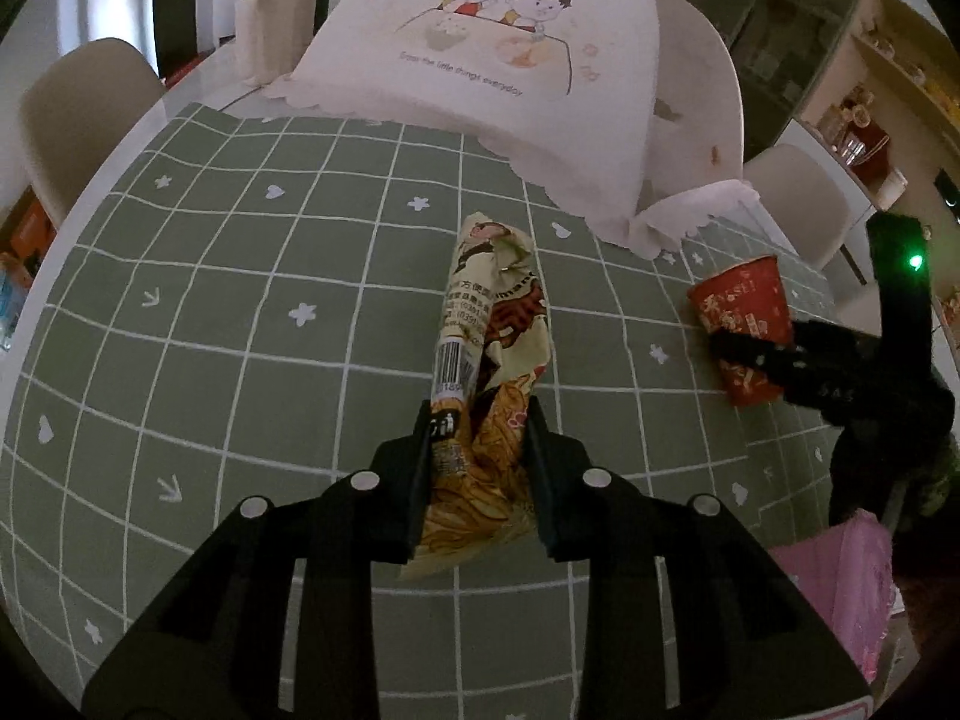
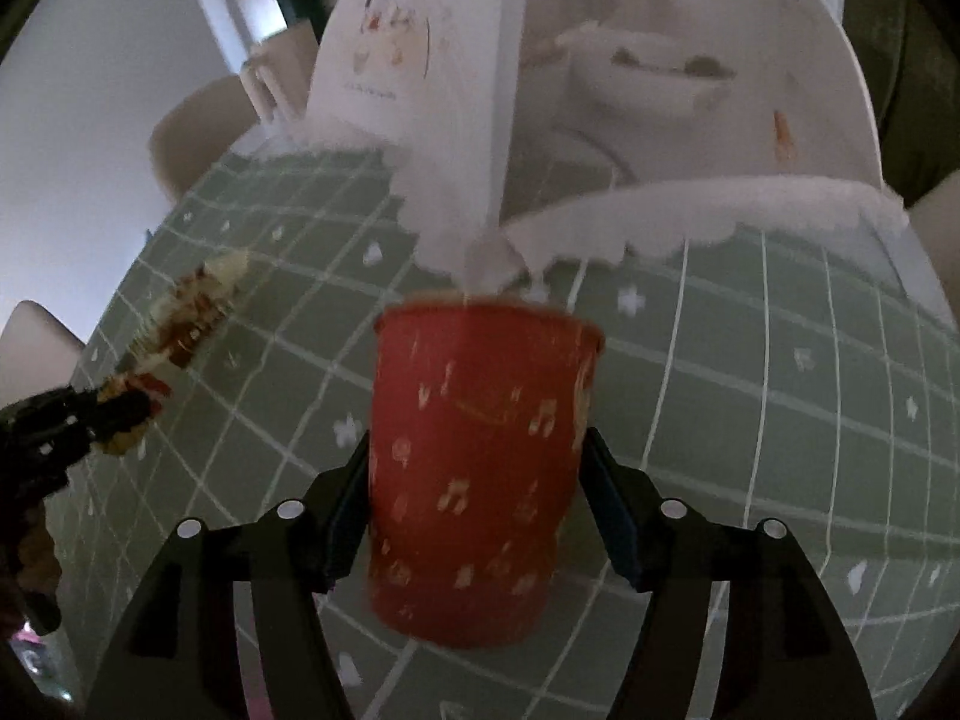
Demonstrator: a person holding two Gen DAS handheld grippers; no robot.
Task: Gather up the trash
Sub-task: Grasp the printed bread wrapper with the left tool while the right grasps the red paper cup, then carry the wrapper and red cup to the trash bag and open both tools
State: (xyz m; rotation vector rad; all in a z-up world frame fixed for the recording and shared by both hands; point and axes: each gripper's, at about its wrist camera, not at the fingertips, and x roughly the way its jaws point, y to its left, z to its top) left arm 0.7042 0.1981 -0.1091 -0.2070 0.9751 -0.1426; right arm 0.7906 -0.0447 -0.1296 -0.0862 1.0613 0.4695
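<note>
My left gripper (image 1: pixel 478 420) is shut on a crumpled yellow snack wrapper (image 1: pixel 492 360), which sticks out forward over the green checked tablecloth (image 1: pixel 240 312). My right gripper (image 2: pixel 477 450) is shut on a red paper cup (image 2: pixel 474 468) and holds it upright above the cloth. In the left wrist view the red cup (image 1: pixel 744 324) and the right gripper (image 1: pixel 780 360) show at the right. In the right wrist view the wrapper (image 2: pixel 180 324) and the left gripper (image 2: pixel 78 420) show at the far left.
A white mesh food cover (image 1: pixel 510 60) with a cartoon print stands at the back of the table; a bowl (image 2: pixel 648 78) shows through it. A paper towel roll (image 1: pixel 258 36) stands at back left. Beige chairs (image 1: pixel 78 114) surround the table. A pink bag (image 1: pixel 840 588) hangs at lower right.
</note>
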